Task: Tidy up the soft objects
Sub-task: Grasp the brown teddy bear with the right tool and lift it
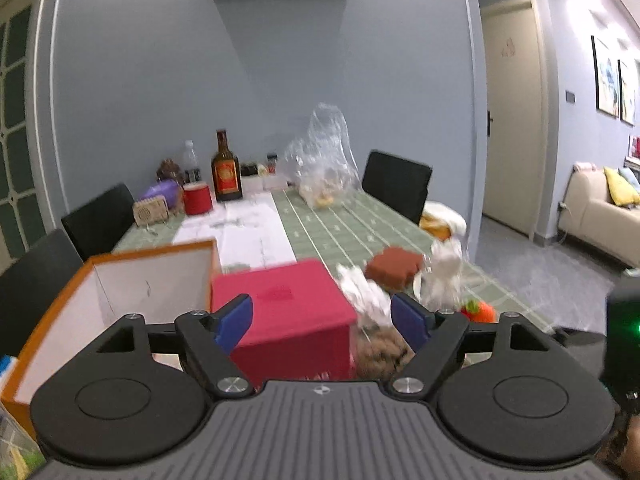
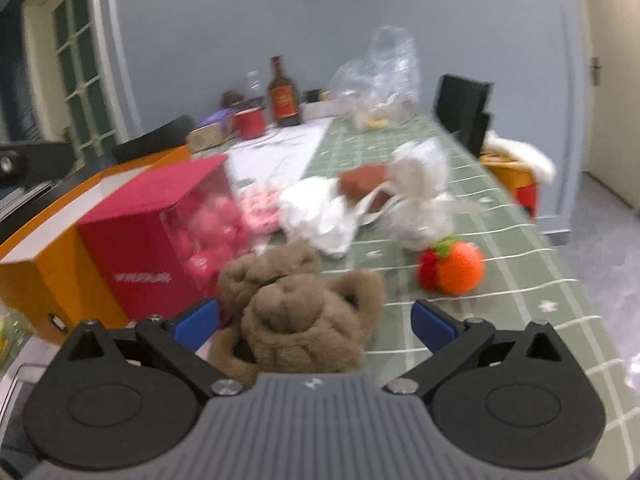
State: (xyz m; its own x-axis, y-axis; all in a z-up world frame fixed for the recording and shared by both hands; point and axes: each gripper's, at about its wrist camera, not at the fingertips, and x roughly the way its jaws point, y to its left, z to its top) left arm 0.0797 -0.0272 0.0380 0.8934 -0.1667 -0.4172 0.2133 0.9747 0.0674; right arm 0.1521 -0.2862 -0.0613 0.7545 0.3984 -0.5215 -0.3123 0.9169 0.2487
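Two hand-held grippers spread wide, right hand-held gripper point(image 2: 316, 326) around brown plush point(image 2: 296, 312), left hand-held gripper point(image 1: 322, 318) empty.

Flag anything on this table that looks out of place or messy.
Crumpled white wrapping and a tied white pouch lie strewn mid-table beside the red box. The brown plush slumps between the right gripper's open fingers. Nothing looks spilled or broken.

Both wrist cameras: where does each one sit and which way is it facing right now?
Left wrist: rides the left gripper, looking down the table over the red box and orange box; open blue fingers show.
Right wrist: rides the right gripper, low over the brown plush toy, facing the same far wall; open fingers show.
Shared: red box, brown bottle, orange plush fruit.
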